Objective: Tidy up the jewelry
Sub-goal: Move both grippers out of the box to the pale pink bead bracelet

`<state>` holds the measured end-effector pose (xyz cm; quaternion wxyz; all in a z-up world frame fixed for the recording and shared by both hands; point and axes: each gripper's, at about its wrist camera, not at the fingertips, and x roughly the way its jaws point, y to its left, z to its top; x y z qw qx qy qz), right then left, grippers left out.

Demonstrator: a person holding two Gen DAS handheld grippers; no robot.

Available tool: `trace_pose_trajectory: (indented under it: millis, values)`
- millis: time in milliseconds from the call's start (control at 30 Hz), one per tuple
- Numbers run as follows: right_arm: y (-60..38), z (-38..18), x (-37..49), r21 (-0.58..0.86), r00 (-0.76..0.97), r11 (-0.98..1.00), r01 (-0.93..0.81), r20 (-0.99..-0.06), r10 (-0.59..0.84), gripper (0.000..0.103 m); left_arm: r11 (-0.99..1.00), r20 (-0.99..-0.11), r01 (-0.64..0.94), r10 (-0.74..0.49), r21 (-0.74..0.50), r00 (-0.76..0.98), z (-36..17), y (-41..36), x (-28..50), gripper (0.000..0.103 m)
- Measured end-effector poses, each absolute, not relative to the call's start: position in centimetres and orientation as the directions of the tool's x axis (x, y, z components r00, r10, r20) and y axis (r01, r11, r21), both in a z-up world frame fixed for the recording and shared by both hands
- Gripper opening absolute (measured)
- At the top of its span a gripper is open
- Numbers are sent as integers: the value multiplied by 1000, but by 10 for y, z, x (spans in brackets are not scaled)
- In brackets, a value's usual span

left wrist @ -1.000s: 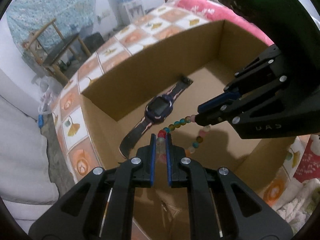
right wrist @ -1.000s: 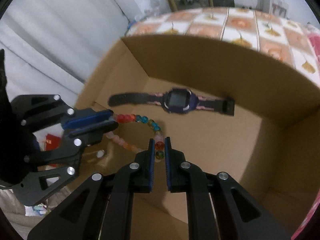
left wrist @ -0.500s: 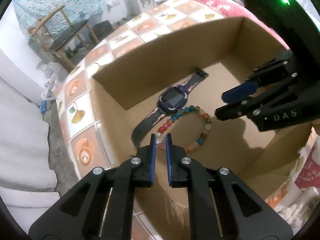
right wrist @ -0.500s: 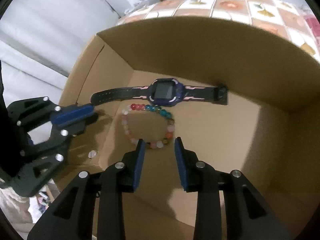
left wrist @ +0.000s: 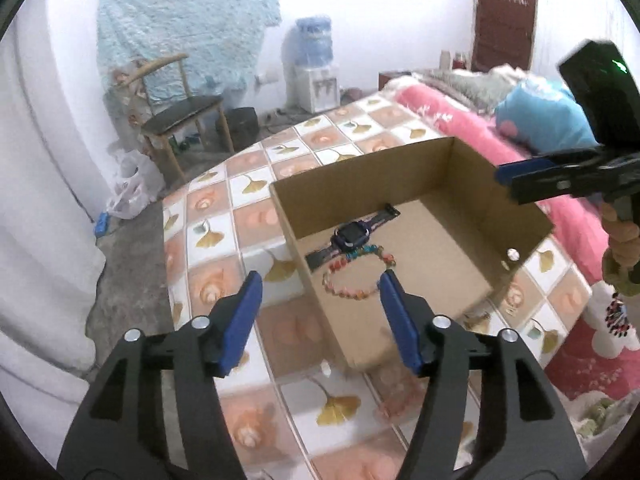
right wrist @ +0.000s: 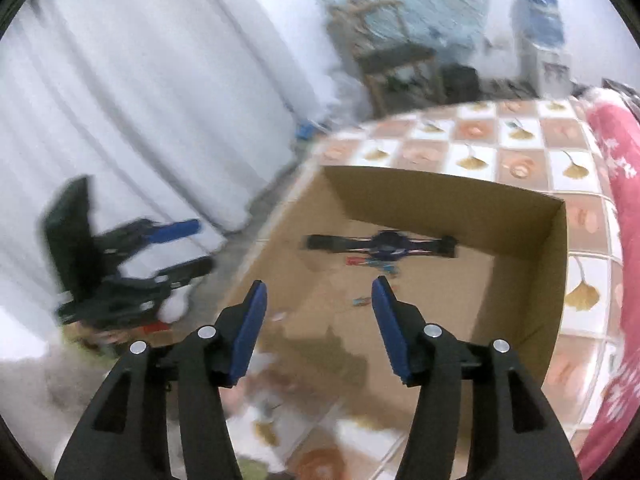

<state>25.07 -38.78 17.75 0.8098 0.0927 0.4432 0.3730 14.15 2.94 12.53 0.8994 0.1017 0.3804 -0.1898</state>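
Since the earlier frames both tongs had let go of the bead bracelet and pulled up and back out of the cardboard box, so that far more of the room showed around it. The left tongs had just been opening and stood wide, with nothing between the blue pads; through the gap the bracelet only showed far below. The right tongs had likewise just been opening and stood wide and empty. In the left wrist view the right tongs hung above the box's right wall, with part of a hand gripping the handle under them. In the right wrist view, which was blurred, the left tongs hung off to the left of the box.

The bead bracelet lay as an open ring on the floor of the cardboard box, near its left wall. Just behind it, touching or nearly touching the beads, lay a dark watch with its strap stretched out flat. In the right wrist view the watch ran along the far wall, and the bracelet was only a smear of colour in front of it.

The box stood on a table covered with a checked cloth of orange and white squares. A pink bed lay to the right.
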Motion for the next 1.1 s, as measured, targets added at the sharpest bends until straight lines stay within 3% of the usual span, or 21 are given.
trace_pose_trajectory:
  millis: [167, 400, 500, 800, 1100]
  values:
    - [-385, 158, 194, 529, 290, 658, -535, -617, 732, 55, 932, -706, 364, -259, -3, 659, 96, 46, 97, 61]
    - [-359, 83, 177, 633, 218, 679, -373, -651, 727, 55, 937, -758, 332, -295, -110, 582, 27, 36, 71, 61]
    - [-340, 60, 178, 601, 209, 723, -342, -701, 682, 54, 936, -770, 325, -304, -132, 561, 5, 30, 69, 57]
    - [-294, 31, 194, 430, 233, 821, -376, -813, 533, 33, 940, -793, 285, -315, -187, 521, -27, 33, 74, 29]
    - [-275, 15, 197, 358, 221, 843, -403, -855, 469, 16, 933, -790, 264, -349, -244, 505, -35, 41, 69, 22]
